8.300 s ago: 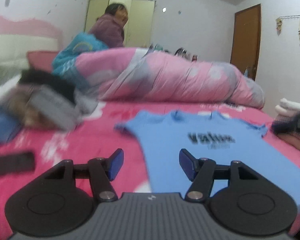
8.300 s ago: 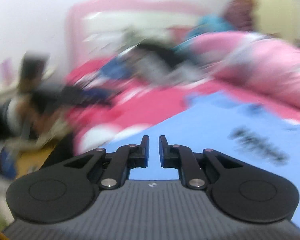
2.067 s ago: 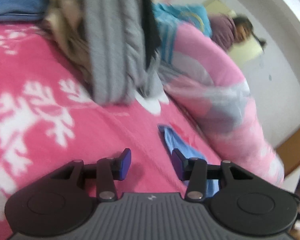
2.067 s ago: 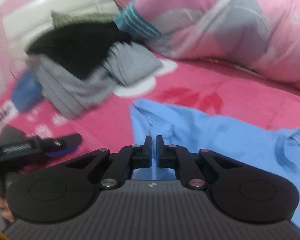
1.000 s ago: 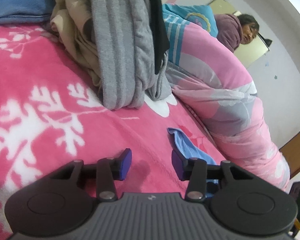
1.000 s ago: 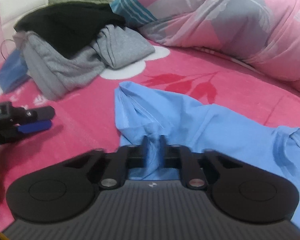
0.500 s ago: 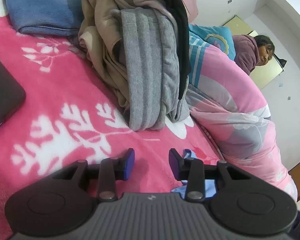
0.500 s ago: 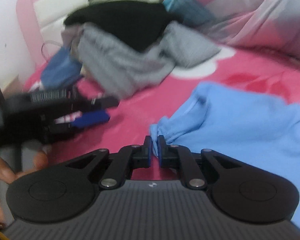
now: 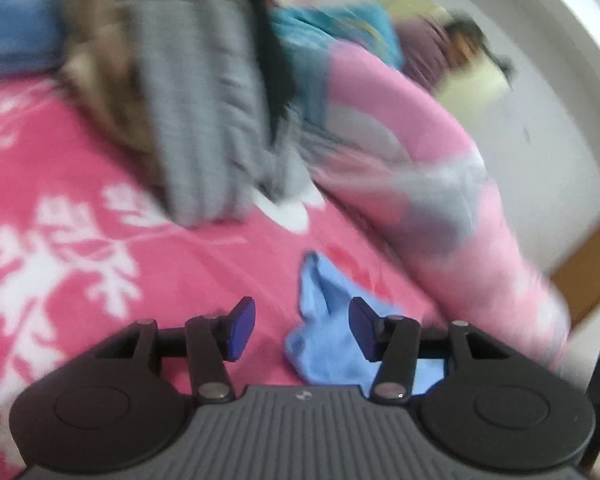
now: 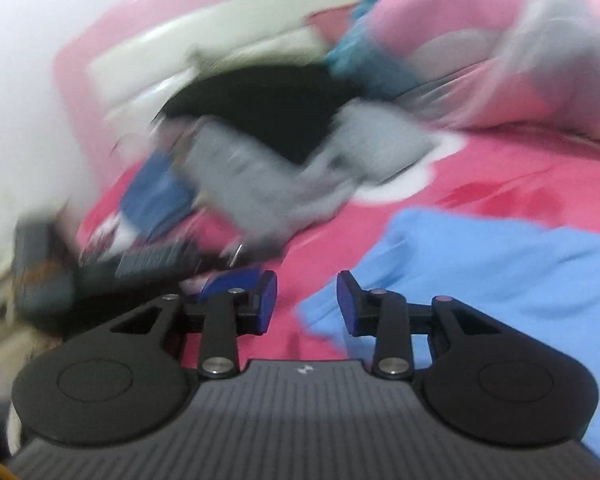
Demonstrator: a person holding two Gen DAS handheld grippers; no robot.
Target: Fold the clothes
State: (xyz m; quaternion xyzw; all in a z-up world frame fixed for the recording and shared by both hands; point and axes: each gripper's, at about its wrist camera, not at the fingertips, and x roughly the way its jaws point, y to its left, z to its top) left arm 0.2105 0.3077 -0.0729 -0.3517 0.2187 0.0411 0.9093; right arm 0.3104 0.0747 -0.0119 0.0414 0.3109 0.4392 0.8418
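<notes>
A light blue T-shirt point(image 10: 496, 268) lies on the pink bedspread point(image 10: 500, 172). Its crumpled edge reaches between the fingers of my right gripper point(image 10: 307, 300), which stands open just above it with nothing held. In the left wrist view a bunched corner of the same blue T-shirt point(image 9: 324, 320) lies between the fingers of my left gripper point(image 9: 302, 324), also open and low over the bedspread point(image 9: 60, 240). Both views are blurred by motion.
A heap of grey, tan and black clothes point(image 9: 188, 112) lies ahead to the left. A rolled pink quilt point(image 9: 440, 184) runs along the far side, and a person point(image 9: 440, 48) sits behind it. The other gripper's dark body point(image 10: 140, 268) shows at the right view's left.
My right gripper has opened and let go of the blue shirt's edge. The left gripper has moved toward the shirt, whose corner now lies between its fingers. Both views are swinging.
</notes>
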